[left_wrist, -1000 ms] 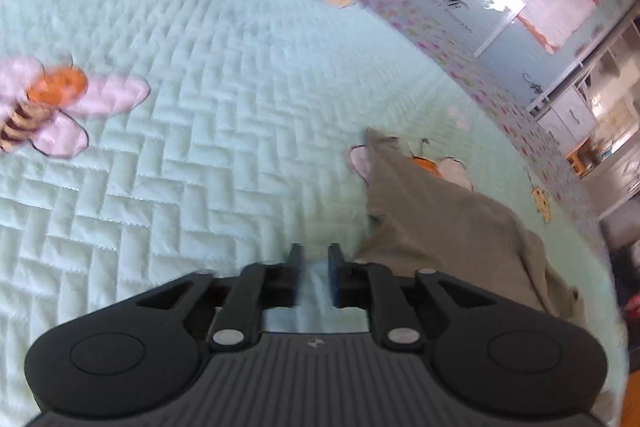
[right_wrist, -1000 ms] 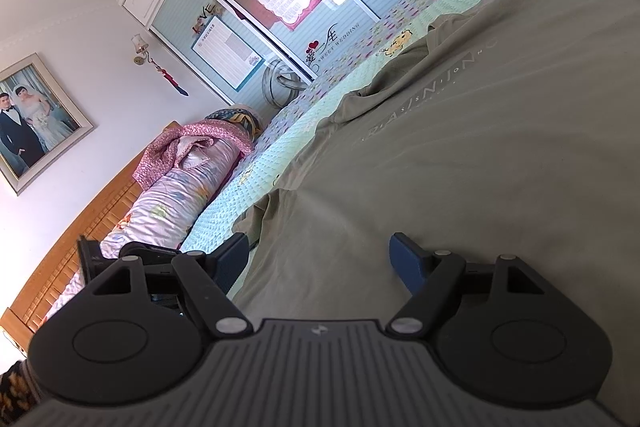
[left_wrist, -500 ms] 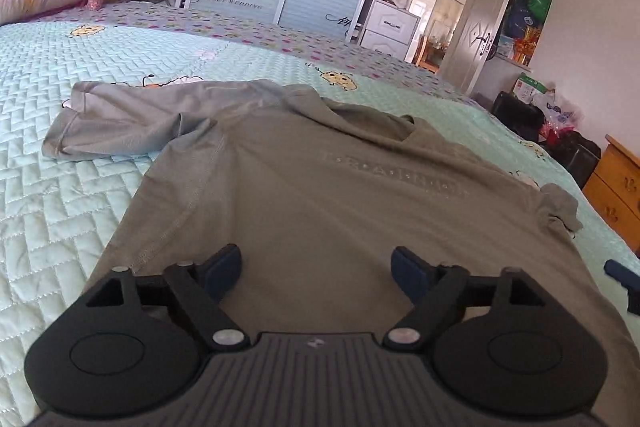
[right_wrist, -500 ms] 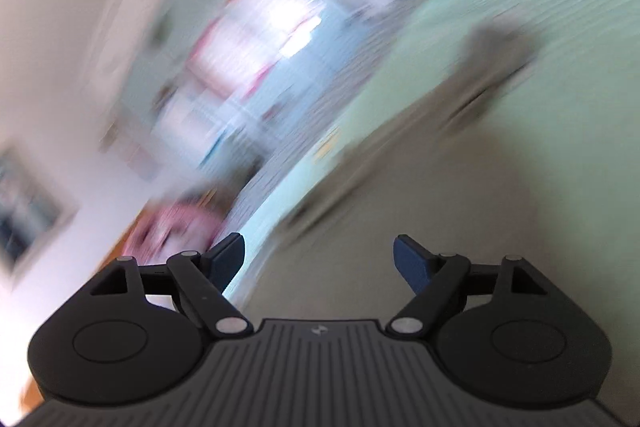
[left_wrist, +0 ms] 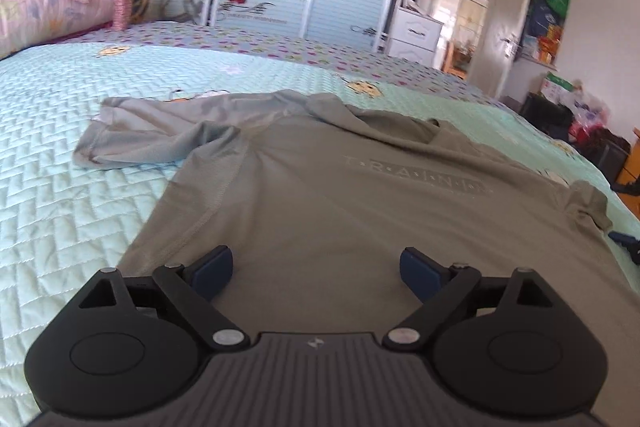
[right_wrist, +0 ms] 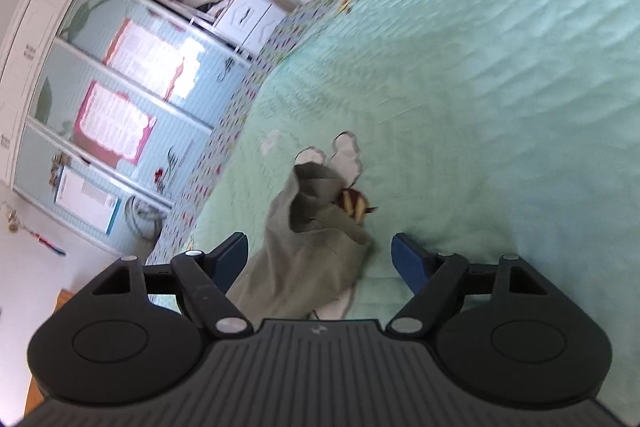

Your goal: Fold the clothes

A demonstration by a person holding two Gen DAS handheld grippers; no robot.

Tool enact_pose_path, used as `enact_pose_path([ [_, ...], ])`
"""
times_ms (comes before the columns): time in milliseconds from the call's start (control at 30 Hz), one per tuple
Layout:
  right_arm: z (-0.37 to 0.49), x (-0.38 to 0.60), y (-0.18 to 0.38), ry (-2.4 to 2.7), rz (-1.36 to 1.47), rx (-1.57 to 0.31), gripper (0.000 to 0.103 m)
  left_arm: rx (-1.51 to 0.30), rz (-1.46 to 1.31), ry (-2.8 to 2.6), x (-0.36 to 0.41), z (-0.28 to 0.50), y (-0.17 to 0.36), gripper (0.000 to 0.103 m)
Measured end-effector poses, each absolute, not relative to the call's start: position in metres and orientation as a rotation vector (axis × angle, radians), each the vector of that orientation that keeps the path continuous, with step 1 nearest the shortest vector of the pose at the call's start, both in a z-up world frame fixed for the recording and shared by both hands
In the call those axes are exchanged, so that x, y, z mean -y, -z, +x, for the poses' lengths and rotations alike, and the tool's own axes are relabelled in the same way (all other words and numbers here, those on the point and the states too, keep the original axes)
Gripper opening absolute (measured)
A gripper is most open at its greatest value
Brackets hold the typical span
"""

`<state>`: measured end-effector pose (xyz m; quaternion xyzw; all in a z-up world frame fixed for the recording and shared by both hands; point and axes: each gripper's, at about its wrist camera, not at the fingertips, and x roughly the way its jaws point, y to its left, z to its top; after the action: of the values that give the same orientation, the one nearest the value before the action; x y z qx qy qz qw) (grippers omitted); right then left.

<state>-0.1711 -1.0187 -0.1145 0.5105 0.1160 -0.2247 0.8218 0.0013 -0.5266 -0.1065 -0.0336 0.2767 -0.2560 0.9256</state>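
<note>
- The shirt lies spread flat on the bed, collar at 12 o'clock and one sleeve out toward 10.
- The left tool, nearly closed beside a sleeve a second ago, has just been opening; its jaws now stand wide over the hem, gripping nothing.
- The right tool has swung from the shirt body to the other sleeve, which lies between its wide, empty jaws.
</note>
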Motion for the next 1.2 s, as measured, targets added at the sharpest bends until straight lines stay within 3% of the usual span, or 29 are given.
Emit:
enact_pose_path([
  [133,-0.163,1.018,0.114,0.466,1.064,-0.282,0.072,-0.563,-0.100,0.507,0.523,0.003,0.107,0.099],
  [233,-0.164,1.021,0.113,0.469,1.051,-0.304,0.057,-0.560,-0.102,0.504,0.522,0.003,0.106,0.099],
  [267,-0.164,1.022,0.113,0.469,1.048,-0.311,0.045,-0.558,-0.099,0.500,0.522,0.003,0.106,0.099],
  [300,-0.165,1.023,0.114,0.463,1.052,-0.320,0.026,-0.556,-0.096,0.495,0.523,0.002,0.106,0.099],
  [367,-0.170,1.023,0.115,0.453,1.053,-0.319,0.003,-0.552,-0.092,0.485,0.523,0.001,0.106,0.100],
  [633,-0.201,1.024,0.109,0.441,1.040,-0.276,0.003,-0.537,-0.087,0.449,0.522,-0.002,0.105,0.102],
  [833,-0.196,1.010,0.122,0.287,1.027,-0.408,0.004,-0.531,-0.087,0.437,0.521,-0.002,0.104,0.103],
  [1000,-0.199,1.004,0.095,0.317,0.892,-0.455,0.025,-0.522,-0.084,0.423,0.520,-0.004,0.103,0.103],
  [1067,-0.203,1.009,0.081,0.395,0.844,-0.408,0.027,-0.519,-0.082,0.412,0.520,-0.004,0.103,0.103],
  [1200,-0.188,1.041,0.082,0.371,1.006,-0.331,0.043,-0.516,-0.089,0.411,0.518,-0.004,0.103,0.103],
])
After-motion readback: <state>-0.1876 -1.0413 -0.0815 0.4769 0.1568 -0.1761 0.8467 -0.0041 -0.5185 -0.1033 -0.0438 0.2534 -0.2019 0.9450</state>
